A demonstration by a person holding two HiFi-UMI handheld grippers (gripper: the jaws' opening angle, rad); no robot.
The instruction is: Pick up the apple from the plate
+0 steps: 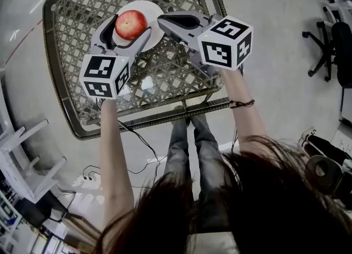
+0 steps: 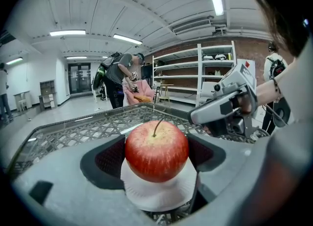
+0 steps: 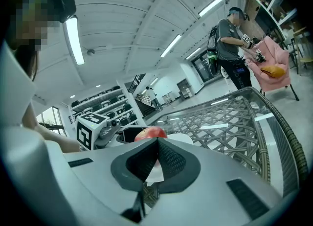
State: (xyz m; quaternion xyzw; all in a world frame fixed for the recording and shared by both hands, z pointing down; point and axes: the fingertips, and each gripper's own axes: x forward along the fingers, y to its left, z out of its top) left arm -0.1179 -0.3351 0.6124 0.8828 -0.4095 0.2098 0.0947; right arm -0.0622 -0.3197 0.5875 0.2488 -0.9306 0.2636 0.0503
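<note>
Past dark hair (image 1: 264, 192) at 6 o'clock, wicker table (image 1: 71, 38) filling 12. Right gripper (image 1: 165, 22) at 1 o'clock, jaws together and empty; left gripper (image 1: 131, 27) at 11 over white plate (image 1: 157, 14), jaws pressed to both sides of apple (image 2: 156, 150). Likely risk: round, smooth skin slipping from pads on too light a grip, or plate nudged by right gripper just beside it.

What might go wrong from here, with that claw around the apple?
1. The left claw presses the round, smooth apple only at its two sides. If the grip is weak, the apple may slip out on lifting and roll across the lattice table.
2. The white plate looks light and nothing holds it down: the right claw is shut and empty beside it. The plate could shift or tip as the apple comes up.
</note>
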